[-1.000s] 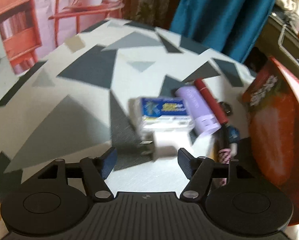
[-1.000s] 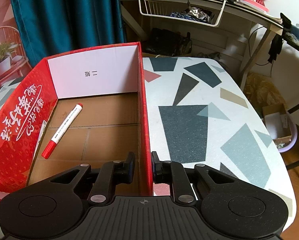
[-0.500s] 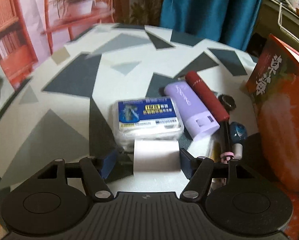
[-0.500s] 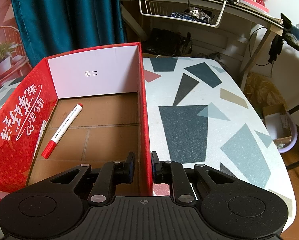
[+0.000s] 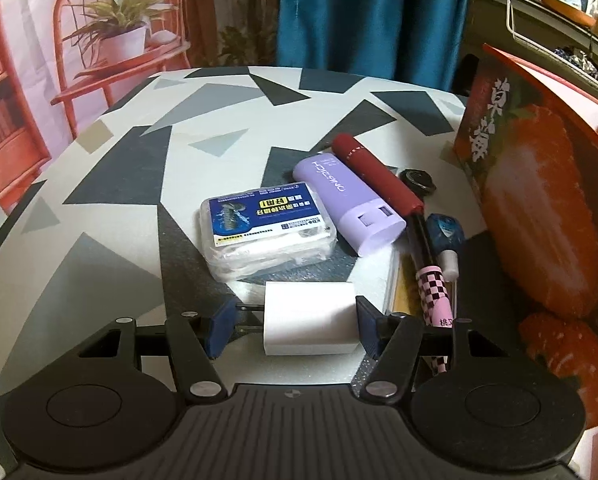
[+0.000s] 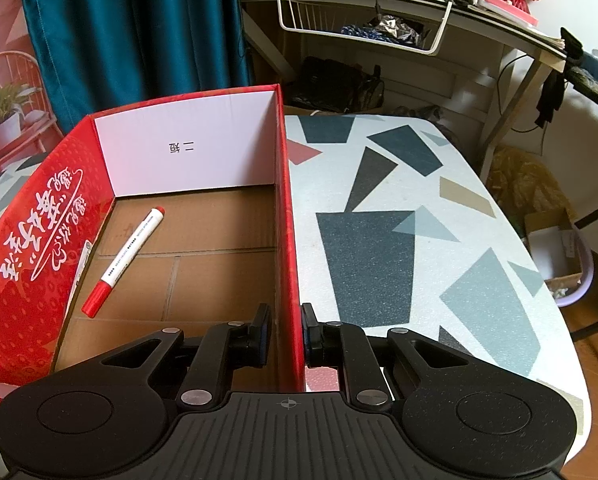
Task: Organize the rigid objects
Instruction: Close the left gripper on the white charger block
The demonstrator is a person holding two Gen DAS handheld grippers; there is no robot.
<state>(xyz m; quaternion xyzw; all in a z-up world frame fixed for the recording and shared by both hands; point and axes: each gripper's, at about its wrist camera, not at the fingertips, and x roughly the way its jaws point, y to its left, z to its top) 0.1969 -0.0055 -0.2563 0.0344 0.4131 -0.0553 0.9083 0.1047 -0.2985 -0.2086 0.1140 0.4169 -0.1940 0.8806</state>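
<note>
My left gripper [image 5: 291,330] is open around a white charger plug [image 5: 310,324] on the table; its prongs point at the left finger, and the right finger touches its side. Beyond it lie a blue-labelled clear pack [image 5: 267,230], a purple case [image 5: 347,204], a dark red tube [image 5: 375,178], a pink checkered pen [image 5: 433,286] and a small blue item [image 5: 445,234]. My right gripper [image 6: 286,334] is shut on the right wall of the red cardboard box [image 6: 285,240]. A red-and-white marker [image 6: 125,260] lies inside the box.
The red box's outer side [image 5: 539,208] stands right of the pile in the left wrist view. A black round cap [image 5: 419,180] lies near the tube. The patterned table [image 6: 399,240] extends right of the box, its edge near a desk and floor clutter.
My left gripper has moved forward and down so the white charger plug now sits between its fingers. My right gripper has kept its grip on the box wall.
</note>
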